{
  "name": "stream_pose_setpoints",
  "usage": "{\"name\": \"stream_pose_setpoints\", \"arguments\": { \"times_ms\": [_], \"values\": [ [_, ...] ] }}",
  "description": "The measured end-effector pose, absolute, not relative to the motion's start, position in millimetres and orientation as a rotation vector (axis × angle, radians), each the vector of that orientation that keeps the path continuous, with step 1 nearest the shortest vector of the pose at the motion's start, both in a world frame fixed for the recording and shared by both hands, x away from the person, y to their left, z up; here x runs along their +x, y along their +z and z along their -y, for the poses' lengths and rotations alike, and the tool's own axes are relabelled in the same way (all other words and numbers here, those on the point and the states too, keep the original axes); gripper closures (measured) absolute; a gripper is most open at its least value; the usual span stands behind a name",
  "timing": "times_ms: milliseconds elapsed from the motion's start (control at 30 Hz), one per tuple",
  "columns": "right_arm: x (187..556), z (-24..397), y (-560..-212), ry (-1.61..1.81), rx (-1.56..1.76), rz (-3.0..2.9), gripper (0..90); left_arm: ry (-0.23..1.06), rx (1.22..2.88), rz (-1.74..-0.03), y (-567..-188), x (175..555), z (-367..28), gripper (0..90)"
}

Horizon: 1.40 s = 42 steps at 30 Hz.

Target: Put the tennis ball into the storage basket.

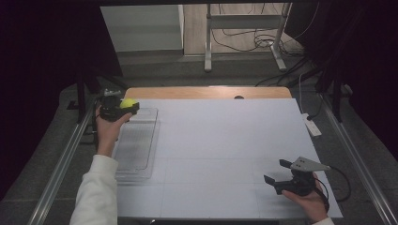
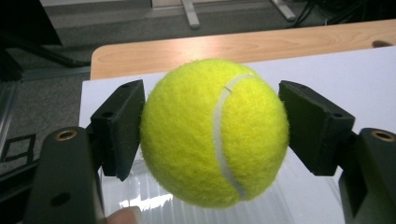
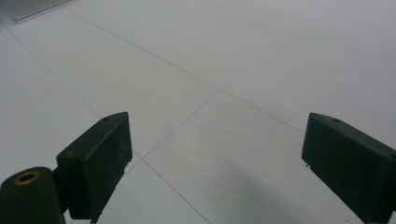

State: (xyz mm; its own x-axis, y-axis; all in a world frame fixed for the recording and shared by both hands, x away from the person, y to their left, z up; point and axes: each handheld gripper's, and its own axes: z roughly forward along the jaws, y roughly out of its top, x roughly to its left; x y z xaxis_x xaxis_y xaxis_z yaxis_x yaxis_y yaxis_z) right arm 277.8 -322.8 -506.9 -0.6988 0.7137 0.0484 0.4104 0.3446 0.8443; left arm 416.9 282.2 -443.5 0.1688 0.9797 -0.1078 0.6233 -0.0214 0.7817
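Note:
A yellow tennis ball (image 2: 215, 130) is clamped between the two black pads (image 2: 119, 128) of my left gripper (image 1: 123, 107), which is shut on it. In the high view the ball (image 1: 128, 103) hangs over the far end of a clear plastic tray (image 1: 136, 145) at the table's left side. My right gripper (image 1: 278, 171) rests near the front right corner of the white table sheet (image 1: 225, 140), held by a hand, jaws wide apart. In the right gripper view its fingers (image 3: 95, 163) stand open with only white sheet between them.
A strip of bare wood (image 1: 206, 92) runs along the table's far edge. A small white device (image 1: 312, 126) lies at the right edge. Metal rails (image 1: 61, 164) flank the table, and a stand with cables (image 1: 244, 42) sits on the floor beyond.

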Motion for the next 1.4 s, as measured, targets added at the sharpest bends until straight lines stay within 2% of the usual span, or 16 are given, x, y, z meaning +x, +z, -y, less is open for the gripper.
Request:
{"name": "stream_pose_setpoints", "arguments": {
  "times_ms": [1400],
  "values": [
    [278.4, 323.1, -507.9, 1.285, 1.001, -2.286, 9.0, 0.587, 1.914, -1.634, -478.2, 432.8, -279.5, 27.5]
  ]
}}
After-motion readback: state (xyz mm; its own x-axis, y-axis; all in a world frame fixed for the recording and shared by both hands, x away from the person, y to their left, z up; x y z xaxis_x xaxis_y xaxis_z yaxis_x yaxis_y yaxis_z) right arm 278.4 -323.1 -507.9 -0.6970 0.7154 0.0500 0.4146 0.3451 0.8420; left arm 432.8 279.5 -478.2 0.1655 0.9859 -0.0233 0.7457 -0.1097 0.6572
